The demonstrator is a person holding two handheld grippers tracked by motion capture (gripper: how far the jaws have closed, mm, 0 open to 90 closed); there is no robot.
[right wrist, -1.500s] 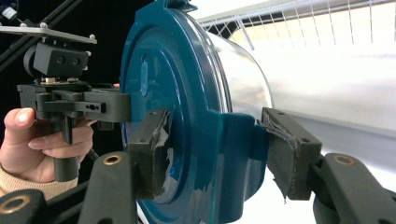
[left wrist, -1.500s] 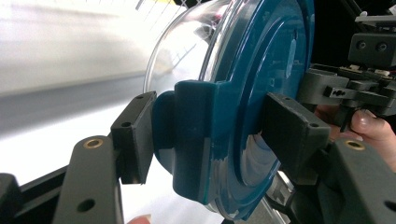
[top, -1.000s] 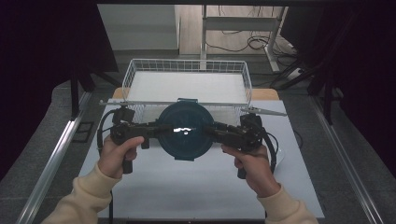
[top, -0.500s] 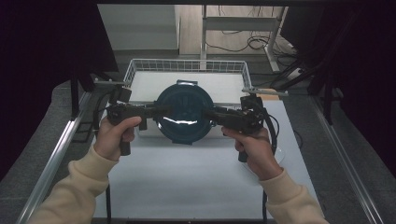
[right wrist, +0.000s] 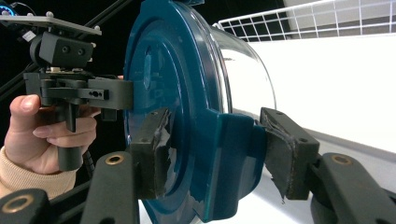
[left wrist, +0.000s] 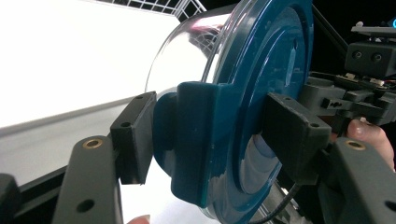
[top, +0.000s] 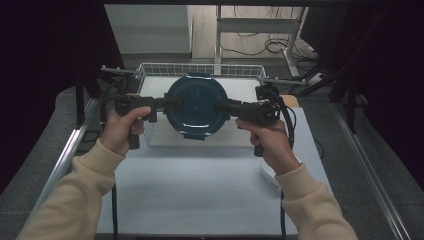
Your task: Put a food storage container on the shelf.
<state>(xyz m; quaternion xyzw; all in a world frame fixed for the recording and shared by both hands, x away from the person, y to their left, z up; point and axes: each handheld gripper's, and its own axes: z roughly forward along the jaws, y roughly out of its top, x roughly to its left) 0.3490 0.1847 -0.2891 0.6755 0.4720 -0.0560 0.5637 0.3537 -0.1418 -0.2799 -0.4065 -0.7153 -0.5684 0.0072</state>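
Behind the held container, at the far edge of the surface, sits a white wire basket w/ a low mesh rim; its floor is white. Container hangs above the basket's near part, approx. centred across it, held up off the surface. Off the far side: floor w/ cables and a metal stand leg. Dark curtains close in left & right. Metal rails run along both long sides of the surface. A small white box lies near the right edge, just beside the right forearm.

Open room: near half of the surface is bare white sheet, wide between the two forearms. Basket rim is the closest obstacle, under and behind the container; can't tell whether the container clears it at the far side.

Container: round, clear body w/ a dark teal lid, lid up toward the high view. Lid has four snap tabs; one at far side, one near, one each side. Glossy, light streaks on the lid face. In the left gripper view the clear wall bulges out beyond the lid.

Left claw is pinching the lid's side tab, one pad on the lid face, other against the tab's underside; seen close in the left gripper view. Right claw is pinching the opposite tab the same way; its pad rubber looks frayed. Both hands grip the handles, sleeves cream.
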